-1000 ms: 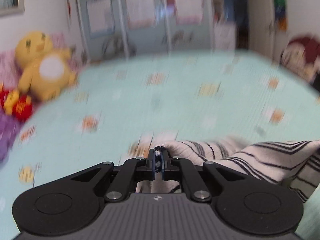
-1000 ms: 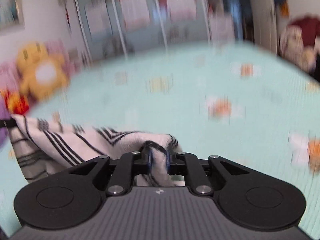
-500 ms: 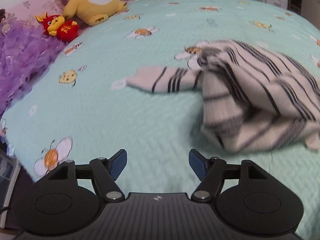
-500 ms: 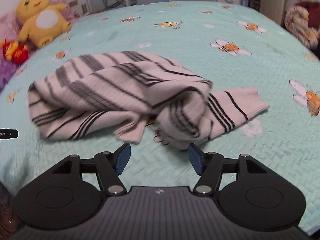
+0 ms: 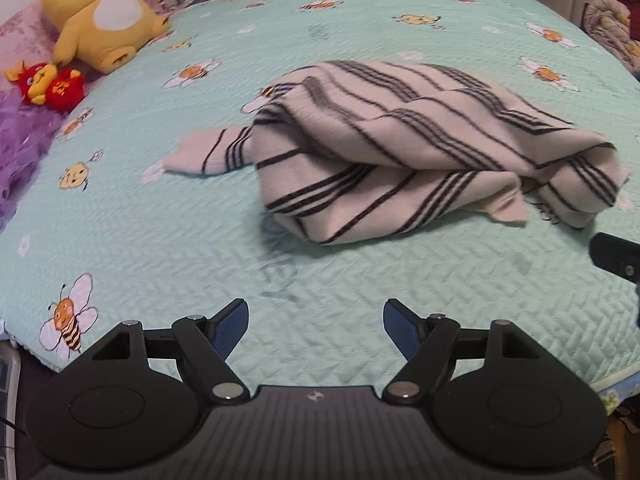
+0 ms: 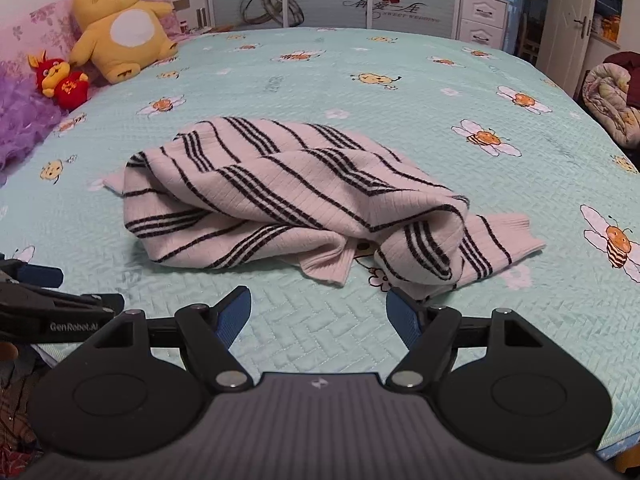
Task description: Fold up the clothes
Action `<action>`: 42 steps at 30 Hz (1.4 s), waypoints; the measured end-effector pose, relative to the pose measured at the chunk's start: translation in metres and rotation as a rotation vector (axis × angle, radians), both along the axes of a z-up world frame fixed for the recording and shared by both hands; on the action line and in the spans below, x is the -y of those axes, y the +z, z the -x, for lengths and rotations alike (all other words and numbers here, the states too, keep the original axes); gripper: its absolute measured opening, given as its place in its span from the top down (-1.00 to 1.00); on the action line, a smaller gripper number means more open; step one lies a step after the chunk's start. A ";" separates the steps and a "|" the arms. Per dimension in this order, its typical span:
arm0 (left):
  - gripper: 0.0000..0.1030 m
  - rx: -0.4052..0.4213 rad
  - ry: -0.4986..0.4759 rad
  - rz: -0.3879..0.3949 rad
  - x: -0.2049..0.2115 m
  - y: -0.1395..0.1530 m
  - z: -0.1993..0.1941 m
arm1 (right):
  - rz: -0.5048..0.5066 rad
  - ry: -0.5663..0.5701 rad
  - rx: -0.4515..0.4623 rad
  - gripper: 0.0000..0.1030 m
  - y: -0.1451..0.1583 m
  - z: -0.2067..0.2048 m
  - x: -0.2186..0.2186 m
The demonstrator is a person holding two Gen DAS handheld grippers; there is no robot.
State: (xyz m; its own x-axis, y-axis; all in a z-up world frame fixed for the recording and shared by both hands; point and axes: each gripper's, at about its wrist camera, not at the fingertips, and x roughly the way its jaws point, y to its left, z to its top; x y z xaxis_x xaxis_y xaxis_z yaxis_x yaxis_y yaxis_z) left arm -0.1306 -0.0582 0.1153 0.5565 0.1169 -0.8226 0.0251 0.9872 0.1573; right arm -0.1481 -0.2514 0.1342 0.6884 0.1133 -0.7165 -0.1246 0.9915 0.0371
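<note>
With the left gripper (image 5: 316, 330) and right gripper (image 6: 318, 320) just opened wide and empty, spread the rumpled striped sweater (image 6: 288, 200) at frame centre flat before regrasping.

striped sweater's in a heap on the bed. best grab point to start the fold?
Take the sweater by the sleeve cuff lying flat and clear on its right, coming in from that side; the middle is bunched in layers. Both grippers have just opened and hold nothing.

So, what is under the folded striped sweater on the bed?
Under the striped sweater the bedspread shows around it, and a small printed tag or pattern peeks out at the front gap. The rest is covered.
</note>
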 end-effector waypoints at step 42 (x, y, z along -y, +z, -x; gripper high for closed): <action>-0.51 0.022 0.028 -0.051 0.017 -0.007 -0.040 | 0.032 -0.042 0.017 -0.45 -0.017 -0.032 0.006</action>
